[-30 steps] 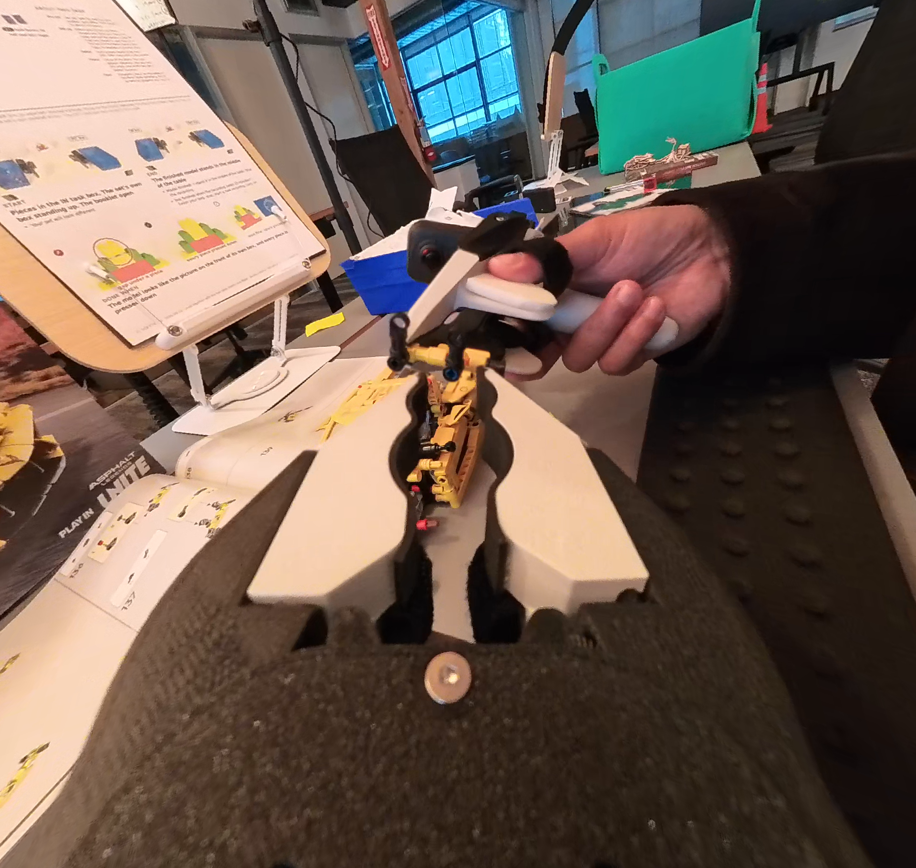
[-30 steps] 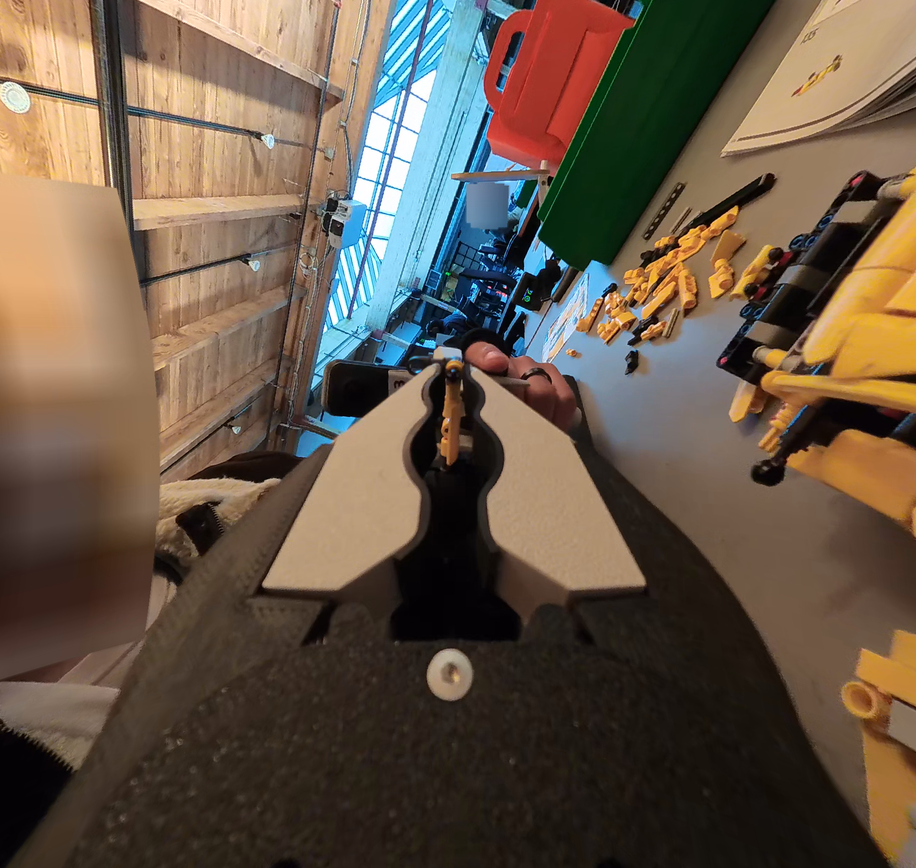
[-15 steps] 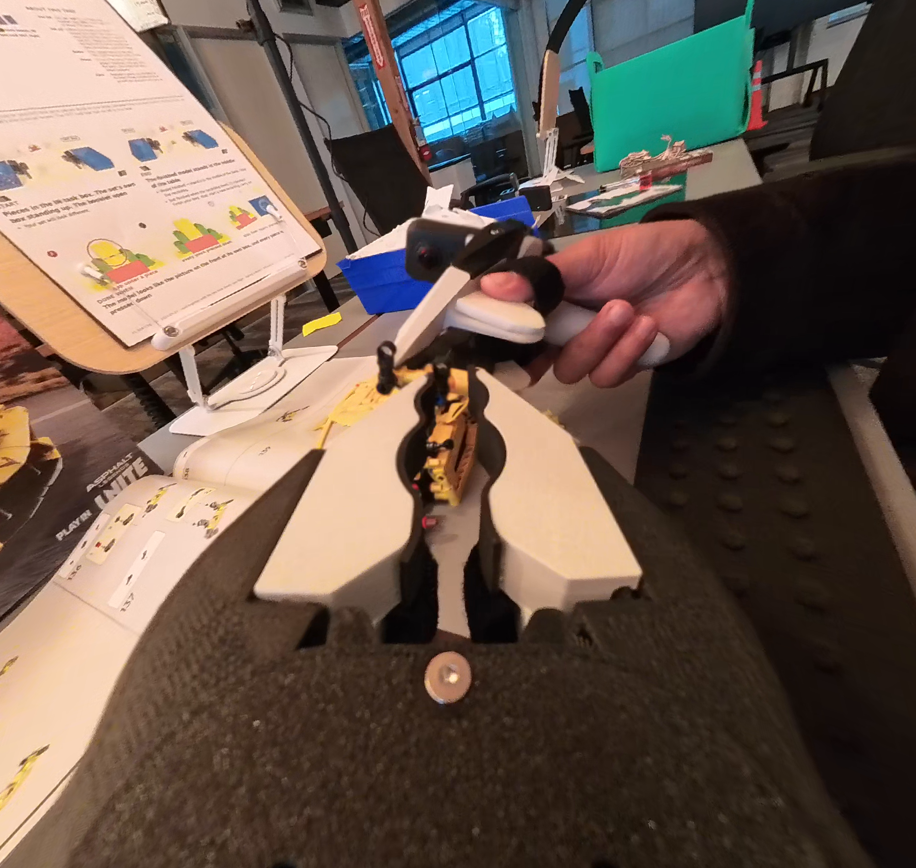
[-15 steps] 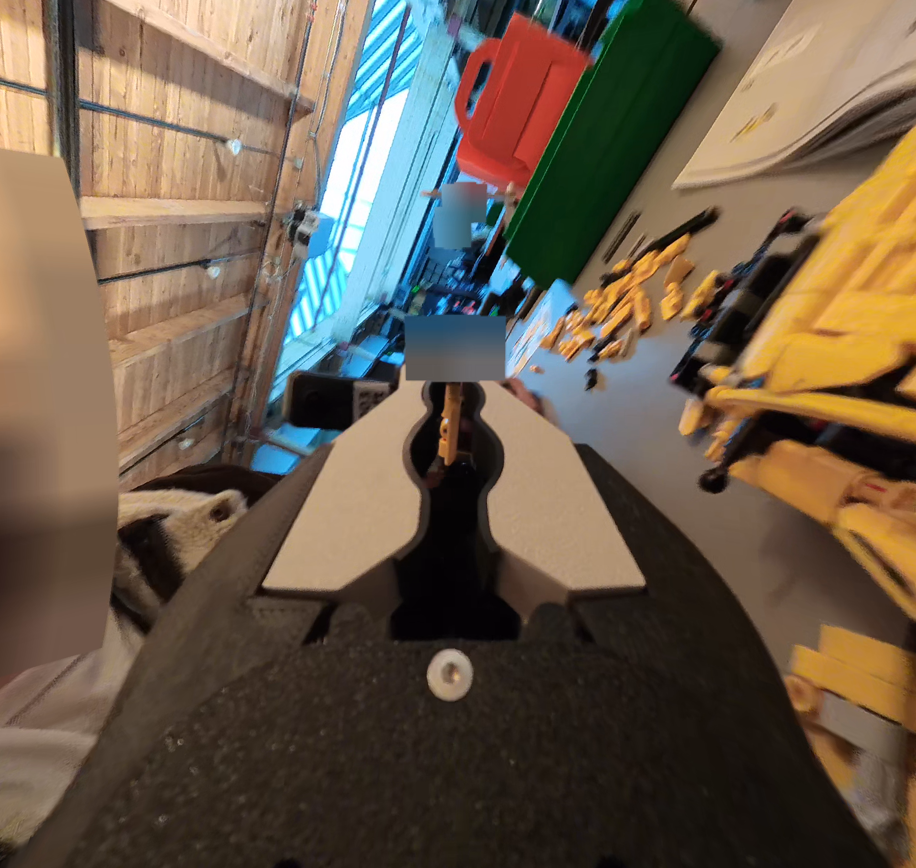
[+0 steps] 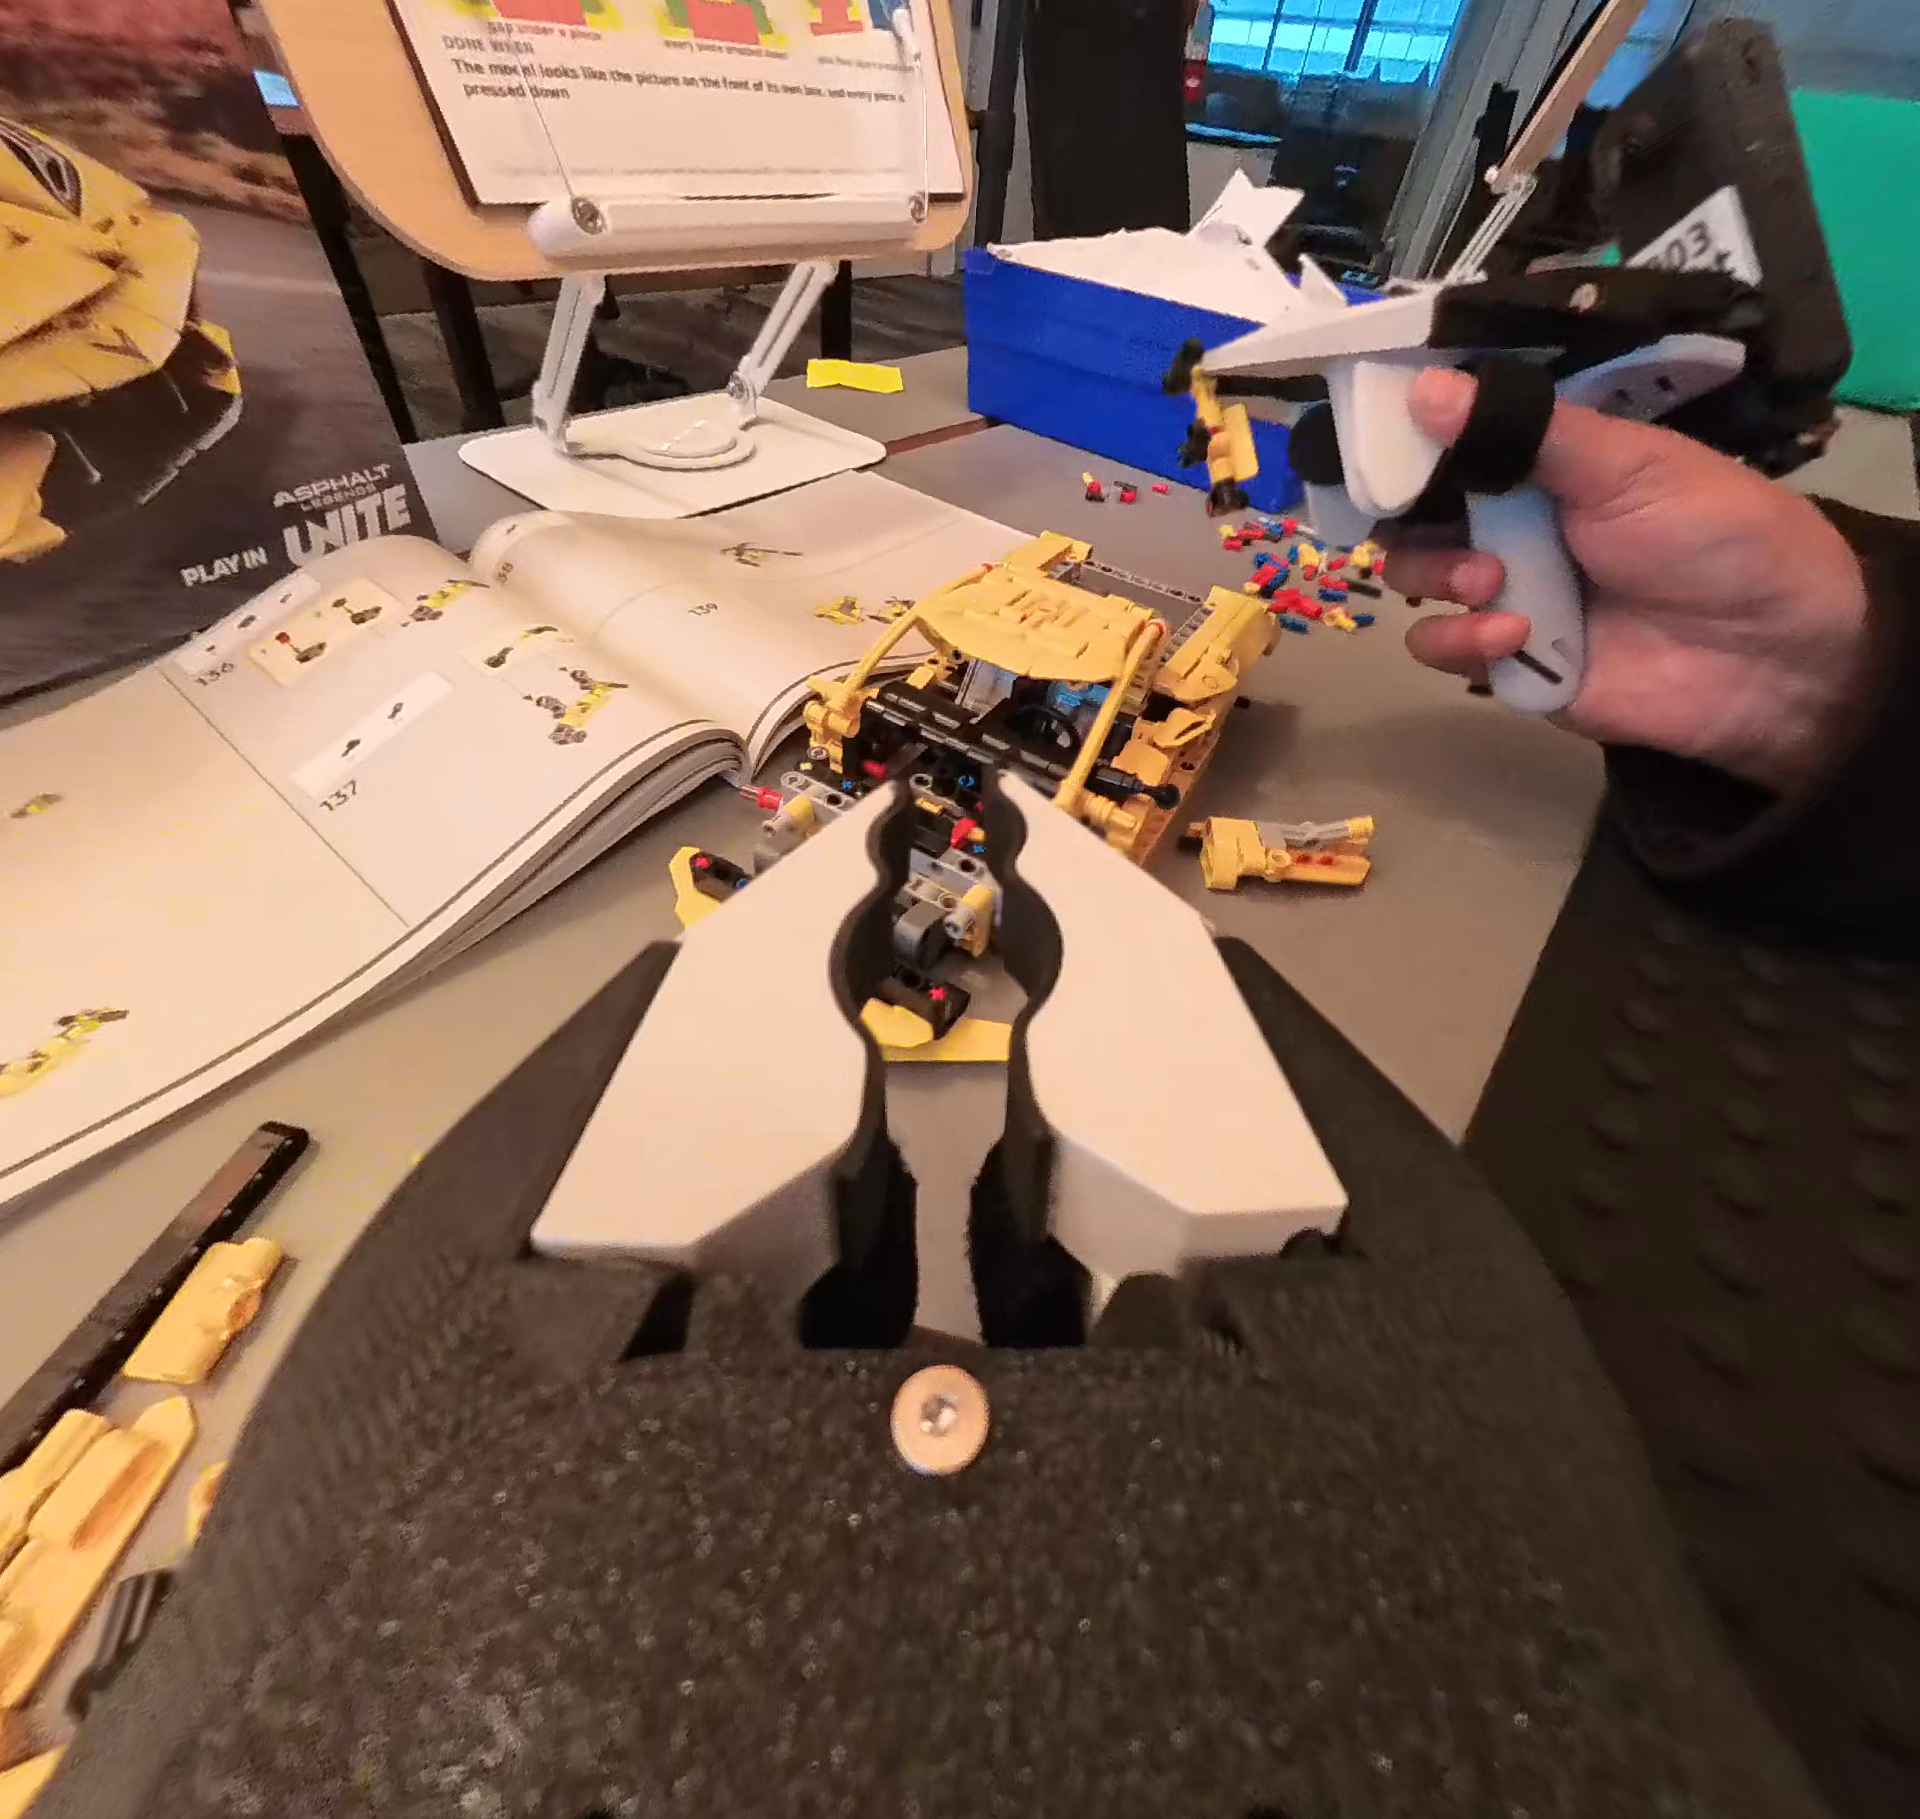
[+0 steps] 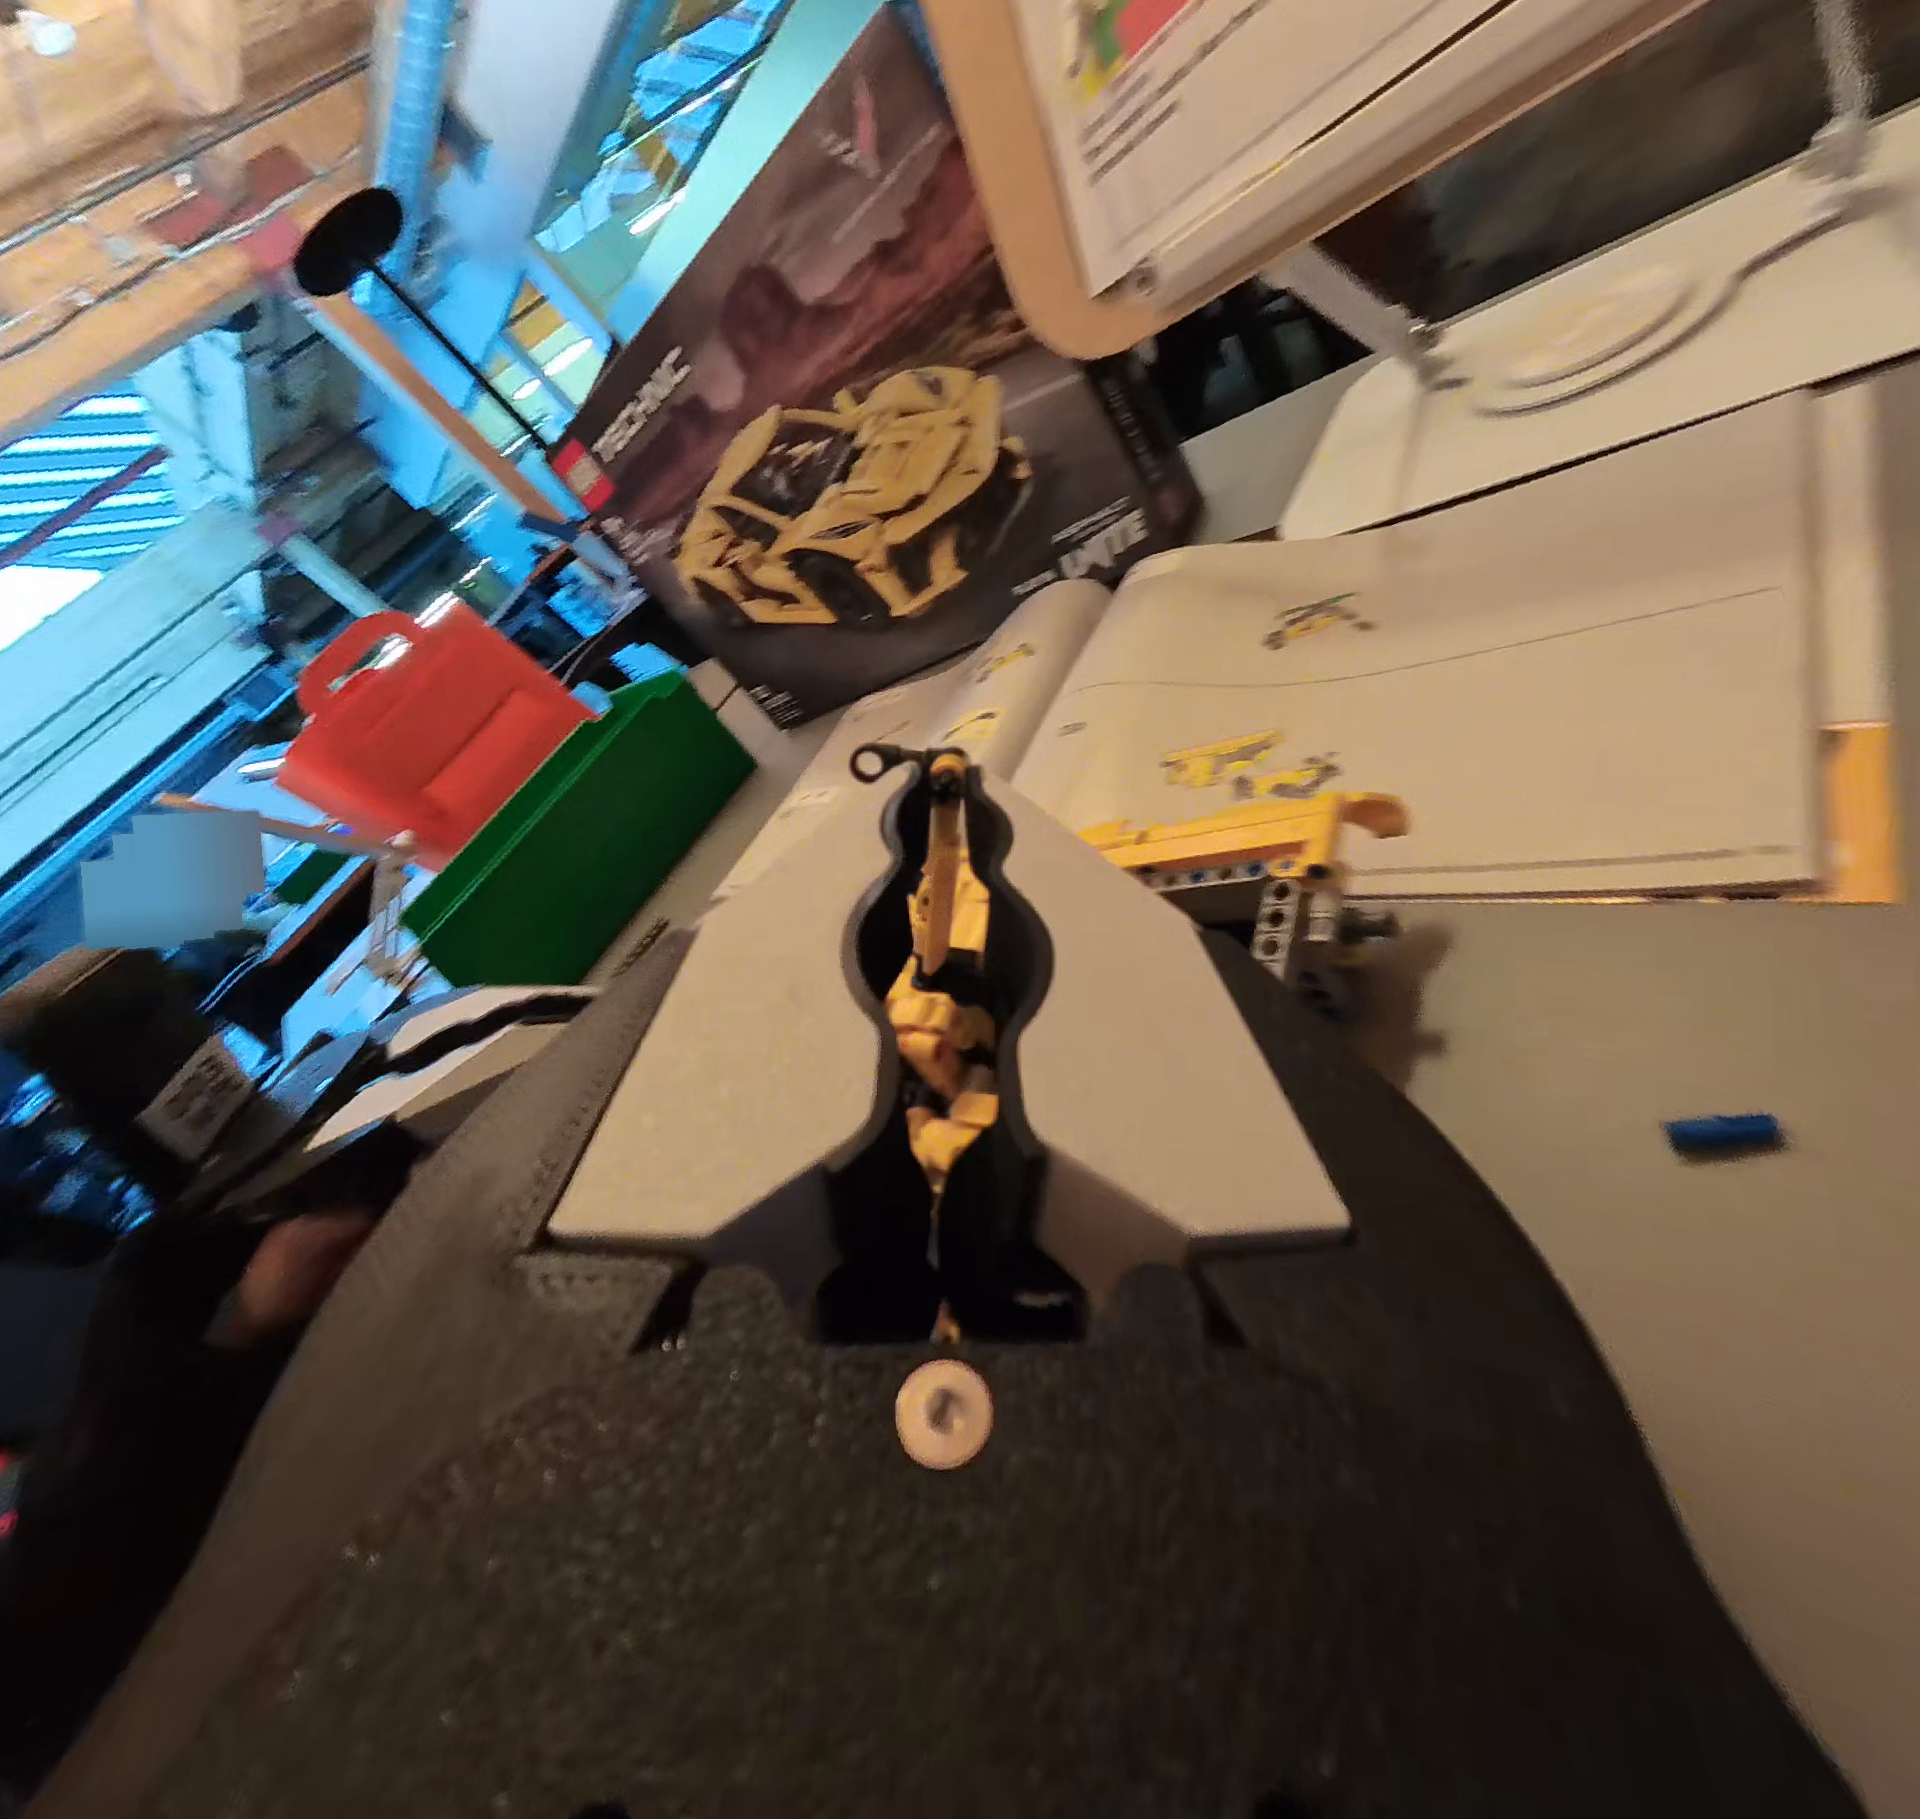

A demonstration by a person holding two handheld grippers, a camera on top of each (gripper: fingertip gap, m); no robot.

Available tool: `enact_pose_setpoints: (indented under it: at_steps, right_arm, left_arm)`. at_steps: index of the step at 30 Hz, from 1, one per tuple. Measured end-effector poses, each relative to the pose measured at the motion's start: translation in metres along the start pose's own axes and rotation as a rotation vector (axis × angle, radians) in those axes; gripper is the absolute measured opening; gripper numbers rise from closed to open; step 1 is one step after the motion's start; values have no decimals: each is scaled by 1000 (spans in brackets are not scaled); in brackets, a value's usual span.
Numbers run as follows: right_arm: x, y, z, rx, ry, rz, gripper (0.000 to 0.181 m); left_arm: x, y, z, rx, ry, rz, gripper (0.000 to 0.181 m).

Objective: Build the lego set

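Observation:
The half-built yellow and black lego car (image 5: 1039, 689) stands on the grey table next to the open instruction booklet (image 5: 416, 730). My left gripper (image 5: 948, 790) hovers over the car's near end, its jaws a narrow gap apart with nothing between them. My right gripper (image 5: 1195, 382), held by a hand, is up at the right, shut on a small yellow sub-assembly (image 5: 1226, 439) that hangs from its tips. In the right wrist view the right gripper (image 6: 938, 782) clamps this yellow sub-assembly (image 6: 940, 990), with a corner of the car (image 6: 1247, 834) and the booklet (image 6: 1455, 678) beyond.
Another yellow sub-assembly (image 5: 1283, 850) lies right of the car. Small red, blue and yellow pins (image 5: 1299, 585) lie before a blue bin (image 5: 1091, 356). Set box (image 5: 156, 315) and document stand (image 5: 675, 55) at the back. Yellow parts (image 5: 104, 1509) and a black beam (image 5: 156, 1270) lie near left. Left tips to right tips: about 20 centimetres.
My left gripper has let go of the yellow sub-assembly and dropped toward the car. My right gripper has carried the sub-assembly up and away to the right.

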State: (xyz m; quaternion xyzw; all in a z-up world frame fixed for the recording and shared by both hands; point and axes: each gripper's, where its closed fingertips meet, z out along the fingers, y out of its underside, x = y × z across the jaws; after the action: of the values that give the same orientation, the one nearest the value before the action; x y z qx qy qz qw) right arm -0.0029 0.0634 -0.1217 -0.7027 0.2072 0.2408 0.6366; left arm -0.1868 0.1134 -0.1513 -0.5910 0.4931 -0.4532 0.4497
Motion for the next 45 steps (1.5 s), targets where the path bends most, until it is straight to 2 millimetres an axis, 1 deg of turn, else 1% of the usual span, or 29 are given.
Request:
enact_pose_setpoints:
  at_steps: [2,5,8,12,16,24,28,29,30,31,32,33,35,36,37,39,41,42,44,45]
  right_arm:
    - [9,-1,-1,9,23,21,4]
    - [14,3,2,-1,13,76,5]
    - [13,6,4,-9,2,93,5]
    - [13,9,7,-24,3,89,5]
    - [19,10,6,-26,13,124,4]
    - [19,9,5,-15,13,126,5]
    - [15,9,5,-13,-3,125,5]
    - [12,8,5,-10,-22,128,5]
    - [4,6,5,3,-73,137,5]
    - [-10,1,4,24,-156,149,6]
    - [-28,-1,4,30,-253,151,5]
    - [-48,3,4,1,-346,135,5]
    - [-86,20,4,-80,-502,84,5]
    - [-104,27,2,-107,-568,56,5]
    - [-117,39,1,-158,-610,20,5]
    - [-130,62,3,-252,-624,-25,6]
    - [-143,79,0,-330,-685,12,5]
    - [-145,87,1,-367,-690,34,5]
    - [-147,97,0,-415,-702,80,5]
    - [-148,99,0,-424,-712,108,5]
  left_arm:
    - [2,2,1,-8,0,32,12]
    - [7,1,3,-5,26,56,12]
    - [7,2,5,-13,47,24,12]
    - [-2,3,4,-17,58,-66,12]
    - [-8,2,2,-6,60,-119,12]
    - [-5,11,5,-52,81,-133,12]
    - [2,11,5,-52,113,-125,12]
    - [6,10,5,-48,133,-117,12]
    - [12,8,4,-39,157,-105,12]
    - [19,4,3,-24,185,-84,14]
    - [27,-1,2,-1,214,-53,16]
    - [36,-6,0,27,238,-12,18]
    - [52,-13,-3,74,266,85,22]
    - [59,-14,-4,89,278,128,24]
    - [65,-16,-5,102,284,167,25]
    - [72,-23,-9,147,274,233,25]
    - [74,-33,-16,217,251,278,27]
    - [75,-38,-19,243,248,286,29]
    - [79,-40,-22,265,254,308,33]
    - [84,-39,-23,266,268,328,34]
